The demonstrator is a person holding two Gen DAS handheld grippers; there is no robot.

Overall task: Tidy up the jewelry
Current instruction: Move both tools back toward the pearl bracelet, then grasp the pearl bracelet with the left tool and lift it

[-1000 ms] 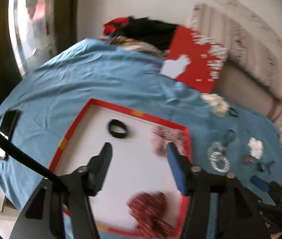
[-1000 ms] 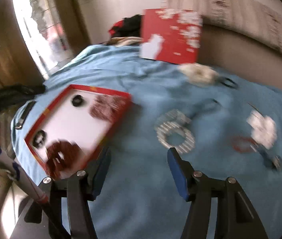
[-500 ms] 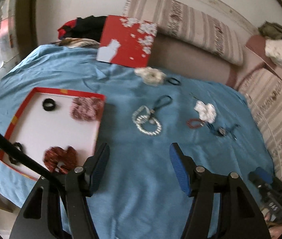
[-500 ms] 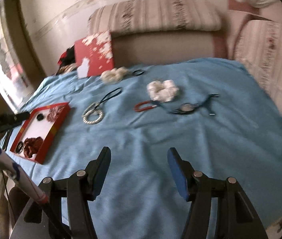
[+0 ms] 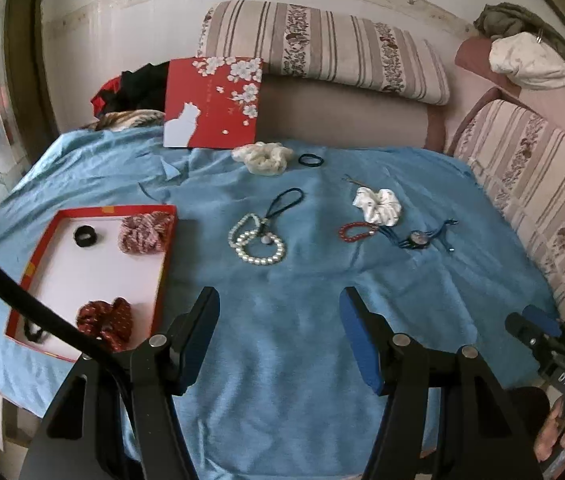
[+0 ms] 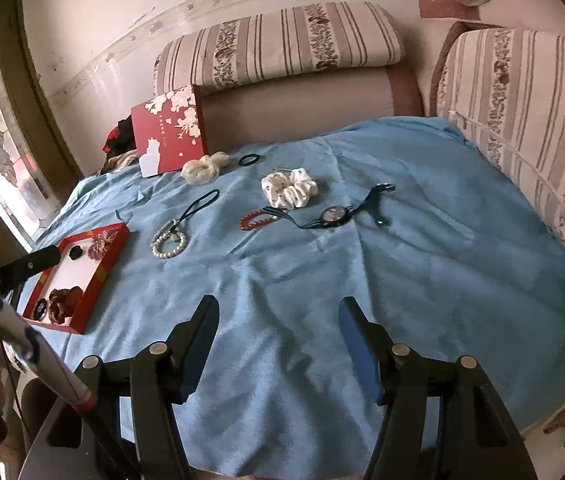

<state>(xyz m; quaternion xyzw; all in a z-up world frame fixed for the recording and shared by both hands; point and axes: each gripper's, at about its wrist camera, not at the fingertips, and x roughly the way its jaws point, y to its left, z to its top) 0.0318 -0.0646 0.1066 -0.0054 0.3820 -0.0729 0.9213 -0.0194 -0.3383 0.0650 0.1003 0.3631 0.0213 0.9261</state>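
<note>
both tools hang above the near part of the blue cloth (image 5: 282,340), empty: the left hand-held gripper (image 5: 278,312) has its jaws spread wide with nothing between them, and so does the right hand-held gripper (image 6: 278,312). the red tray (image 5: 38,264) sits at the left of the cloth; inside it lie a pink scrunchie (image 5: 144,232) in the far corner, a small black hair tie (image 5: 84,236) beside it, and a dark red scrunchie (image 5: 106,322) near the front. a black cable crosses the tray's near corner in the left view and hides part of another dark band there, hard to make out. out on the cloth, apart from the tray, lie a pearl bracelet (image 5: 258,242) with a dark cord (image 5: 284,202) running from it, a red bead bracelet (image 5: 356,230), a white scrunchie (image 5: 378,206), a blue-strapped watch (image 6: 334,214), a cream scrunchie (image 5: 264,158) and a black hair band (image 5: 310,161). a thin metal piece behind the white scrunchie is too small to identify. a red box lid (image 5: 214,102) leans against the sofa cushion (image 5: 322,48). the right tool shows only partly at the left view's edge.
</note>
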